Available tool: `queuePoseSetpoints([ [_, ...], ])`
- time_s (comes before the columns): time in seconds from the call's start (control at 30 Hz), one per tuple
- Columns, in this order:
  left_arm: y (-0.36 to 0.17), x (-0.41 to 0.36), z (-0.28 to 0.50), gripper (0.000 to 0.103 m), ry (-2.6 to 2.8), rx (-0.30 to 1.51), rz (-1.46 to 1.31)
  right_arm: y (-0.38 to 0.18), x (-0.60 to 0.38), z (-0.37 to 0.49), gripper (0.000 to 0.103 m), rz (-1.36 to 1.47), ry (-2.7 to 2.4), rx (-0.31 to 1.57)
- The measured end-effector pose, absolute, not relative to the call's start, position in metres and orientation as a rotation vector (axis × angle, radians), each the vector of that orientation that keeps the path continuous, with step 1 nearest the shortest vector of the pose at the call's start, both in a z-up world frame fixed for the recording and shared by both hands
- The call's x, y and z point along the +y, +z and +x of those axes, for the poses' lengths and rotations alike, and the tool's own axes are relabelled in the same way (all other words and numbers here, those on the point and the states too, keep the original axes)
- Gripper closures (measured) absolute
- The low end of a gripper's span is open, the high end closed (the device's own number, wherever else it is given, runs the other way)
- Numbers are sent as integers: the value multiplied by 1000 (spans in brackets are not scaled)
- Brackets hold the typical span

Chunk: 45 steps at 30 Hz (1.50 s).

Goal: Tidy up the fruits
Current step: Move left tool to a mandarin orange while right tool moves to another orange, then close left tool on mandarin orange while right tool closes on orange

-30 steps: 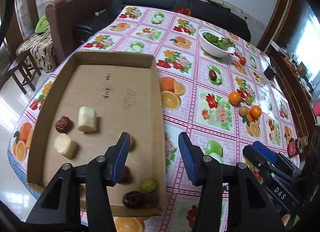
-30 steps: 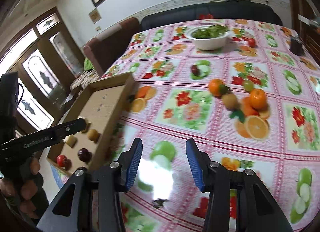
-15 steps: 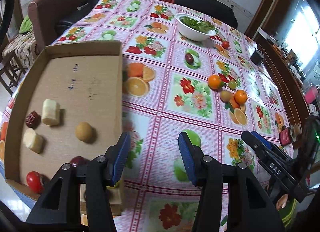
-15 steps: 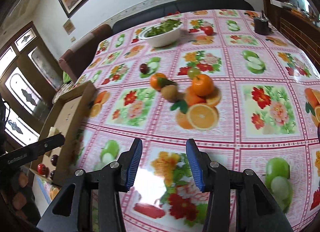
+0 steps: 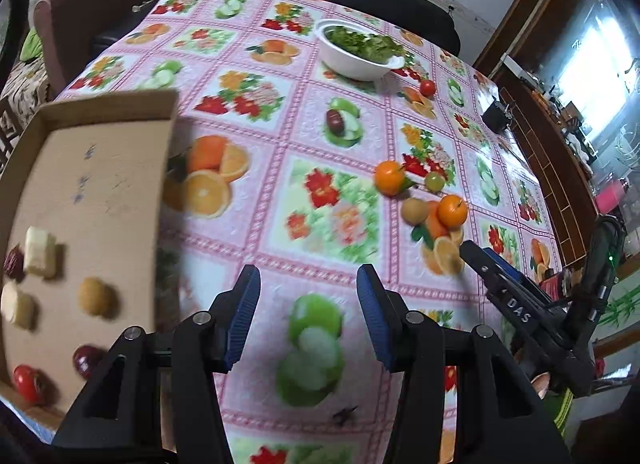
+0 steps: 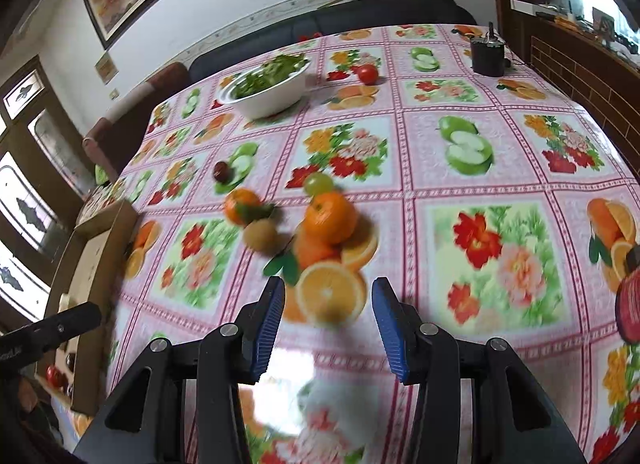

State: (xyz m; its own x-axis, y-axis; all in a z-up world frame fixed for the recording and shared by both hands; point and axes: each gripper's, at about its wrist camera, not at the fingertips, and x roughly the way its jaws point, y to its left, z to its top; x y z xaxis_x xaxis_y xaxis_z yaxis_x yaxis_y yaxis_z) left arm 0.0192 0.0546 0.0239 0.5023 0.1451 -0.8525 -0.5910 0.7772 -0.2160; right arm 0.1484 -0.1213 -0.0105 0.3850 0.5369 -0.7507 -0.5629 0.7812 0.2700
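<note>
The loose fruit lies in 1 cluster on the bench [image 5: 332,112], which carries a cloth printed with fruit and flowers. The cluster holds 2 oranges, the nearer orange [image 6: 330,217] and the farther orange [image 6: 240,206], with a brown kiwi [image 6: 261,235] between them and a green grape [image 6: 318,183] just behind. A dark red date [image 6: 222,171] lies apart, toward the white bowl [image 6: 268,94] of greens. A tomato [image 6: 367,74] sits beyond the bowl.

The cardboard tray [image 5: 158,200] stands at the bench's left edge. It holds 2 pale banana pieces, a brown round fruit [image 5: 95,297], a dark fruit and a red one.

The left gripper [image 5: 308,318] is held moderately wide, empty, over open cloth just right of the tray wall. The right gripper [image 6: 328,324] is likewise parted and empty, just short of the cluster. The cloth between tray and cluster is clear.
</note>
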Motion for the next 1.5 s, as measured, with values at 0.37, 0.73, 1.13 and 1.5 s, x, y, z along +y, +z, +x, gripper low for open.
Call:
queuePoseSetpoints([
  [0.37,11,59,77,55,439,985,-550,-19,-91,185,55,-54,673,948],
  [0.73,-1,63,140,55,417,1018,-551,-15,-90,176,66,-39,738,920],
  [1.13,-16,52,168,73,403,1039,-496,-14,-119,177,66,79,716,931],
  [1.5,9,56,91,72,469,974,-477,2,-120,150,67,107,767,911],
])
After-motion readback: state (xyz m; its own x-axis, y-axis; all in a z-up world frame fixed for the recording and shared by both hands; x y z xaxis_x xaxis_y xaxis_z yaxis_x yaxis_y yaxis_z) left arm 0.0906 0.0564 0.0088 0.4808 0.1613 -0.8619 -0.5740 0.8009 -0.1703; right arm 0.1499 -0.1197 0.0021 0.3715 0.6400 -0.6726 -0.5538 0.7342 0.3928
